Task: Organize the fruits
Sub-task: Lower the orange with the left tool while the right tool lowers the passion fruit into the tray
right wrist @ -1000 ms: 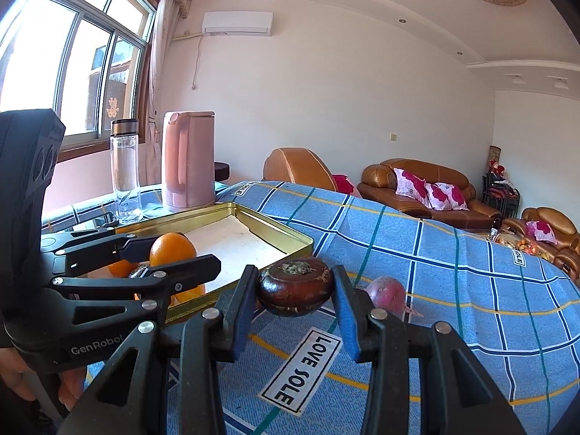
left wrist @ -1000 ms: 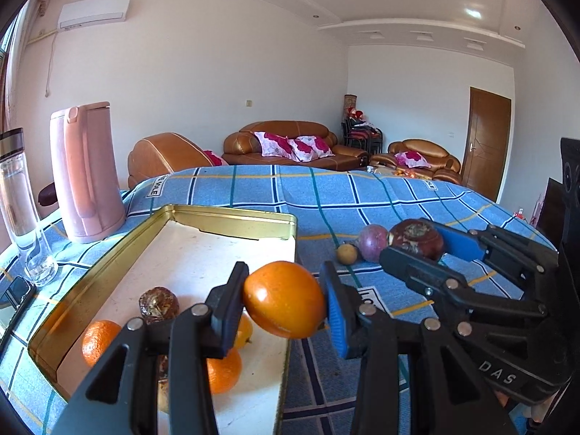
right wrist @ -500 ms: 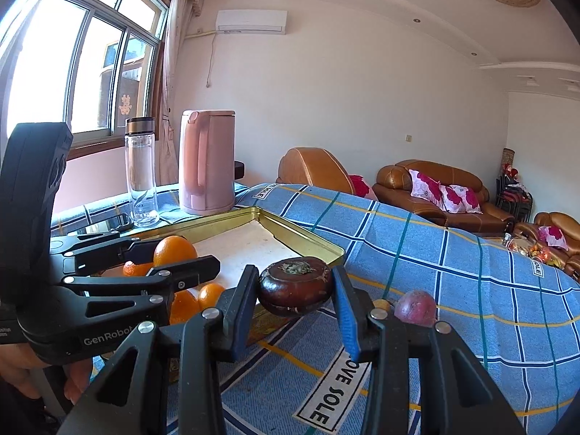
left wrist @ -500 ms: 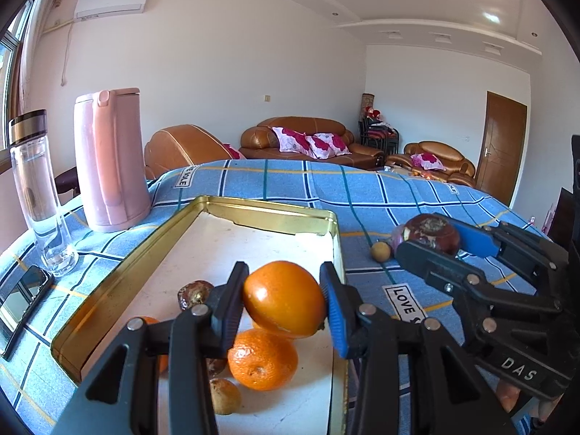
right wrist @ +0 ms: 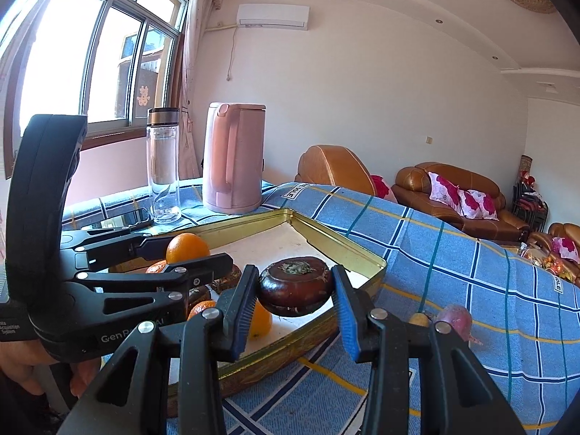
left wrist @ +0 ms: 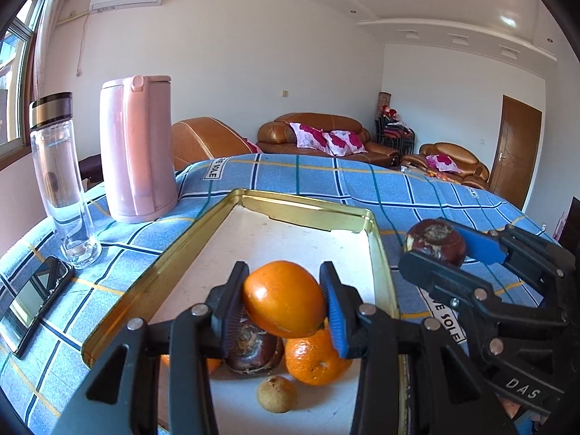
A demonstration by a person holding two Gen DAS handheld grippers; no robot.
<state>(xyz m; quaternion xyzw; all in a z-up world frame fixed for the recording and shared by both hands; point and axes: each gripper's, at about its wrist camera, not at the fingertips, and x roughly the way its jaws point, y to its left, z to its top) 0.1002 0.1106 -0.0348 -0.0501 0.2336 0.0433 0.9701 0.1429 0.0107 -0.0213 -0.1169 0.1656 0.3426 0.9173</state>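
Fruit sorting on a table draped in a blue checked cloth (left wrist: 326,177). At far left of the left wrist view a black smartphone (left wrist: 30,301) lies flat on the cloth, just beside a clear glass bottle with a dark metal-banded cap (left wrist: 59,181), which stands upright next to a tall pink plastic kettle (left wrist: 136,148).

Toward the middle sits a shallow rectangular gold metal tray with a white floor (left wrist: 308,212). Above its near end the left gripper (left wrist: 284,302) is clamped on a smooth round orange (left wrist: 284,299), held clear of the tray floor between its blue pads. Below it, on the tray, lie a dark brown round fruit (left wrist: 253,349), a dimpled mandarin orange (left wrist: 315,359) and a small tan-brown round fruit (left wrist: 277,393); part of another orange fruit shows behind the gripper's finger.

Right of the tray, the right gripper (right wrist: 295,288) grips a flattened dark maroon fruit with a dry greenish top (right wrist: 295,286), carried above the tray's right rim. In the right wrist view a person's hand (right wrist: 32,362) shows under the left gripper's handle at lower left.

Farther right on the cloth, outside the tray, rest a small yellowish fruit (right wrist: 418,319) and a purplish-pink round fruit (right wrist: 455,320), close together.
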